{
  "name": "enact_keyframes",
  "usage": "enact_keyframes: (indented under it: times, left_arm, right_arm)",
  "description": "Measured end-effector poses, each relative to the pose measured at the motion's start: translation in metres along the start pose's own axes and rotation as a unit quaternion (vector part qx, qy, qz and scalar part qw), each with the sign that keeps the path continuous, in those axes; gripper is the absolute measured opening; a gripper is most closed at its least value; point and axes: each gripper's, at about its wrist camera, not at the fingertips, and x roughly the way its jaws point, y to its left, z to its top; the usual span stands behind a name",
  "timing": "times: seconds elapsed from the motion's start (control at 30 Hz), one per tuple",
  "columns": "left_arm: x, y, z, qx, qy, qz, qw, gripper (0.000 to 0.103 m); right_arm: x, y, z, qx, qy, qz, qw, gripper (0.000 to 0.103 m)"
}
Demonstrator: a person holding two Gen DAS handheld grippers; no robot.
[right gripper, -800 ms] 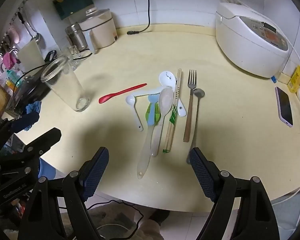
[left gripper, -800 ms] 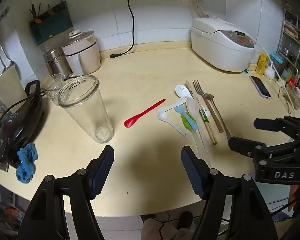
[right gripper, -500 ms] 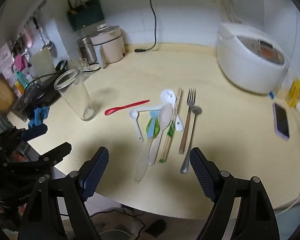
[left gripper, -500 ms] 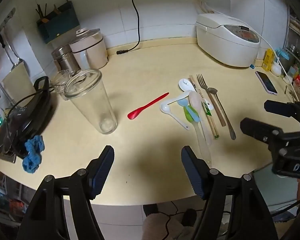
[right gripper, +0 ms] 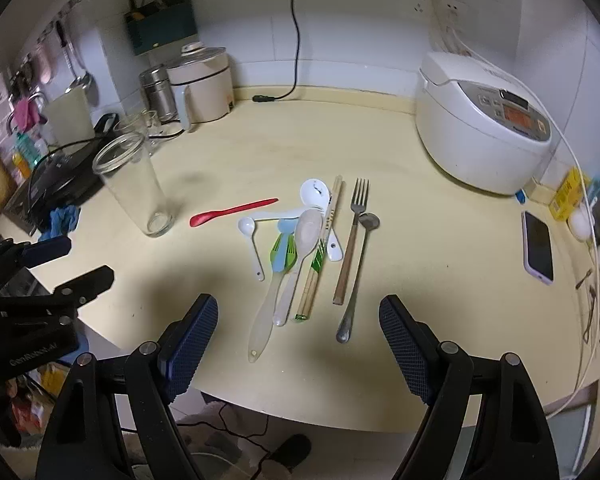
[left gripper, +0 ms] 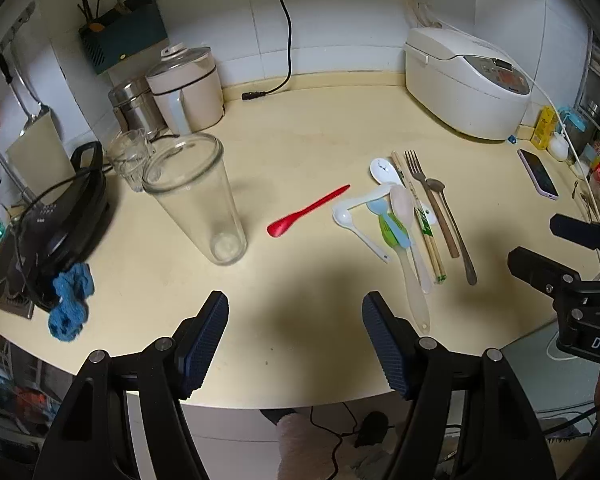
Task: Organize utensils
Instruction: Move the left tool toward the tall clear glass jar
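Left gripper (left gripper: 295, 310) is spread wide with nothing in it, hanging over the near edge of the desk (left gripper: 300, 128). Tall glass (left gripper: 196, 196) stands upright; red spoon (left gripper: 308, 211) lies just right of it. Further right of the glass sits the utensil pile (right gripper: 312, 248). Right gripper (right gripper: 298, 316) is spread too, empty, just short of the pile.

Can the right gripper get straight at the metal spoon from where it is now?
Probably yes. The right gripper is open and empty, and the metal spoon lies at the pile's right edge beside the fork, nothing over it.
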Motion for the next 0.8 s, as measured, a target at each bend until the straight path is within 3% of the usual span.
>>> enact_keyframes:
  times: [0.8]
  left_arm:
    - [-0.005,0.026,0.011,-0.008,-0.022,0.005,0.9997,0.074]
  right_arm:
    - [0.013,-0.017,-0.002,0.042,0.012,-0.004,0.999,0.084]
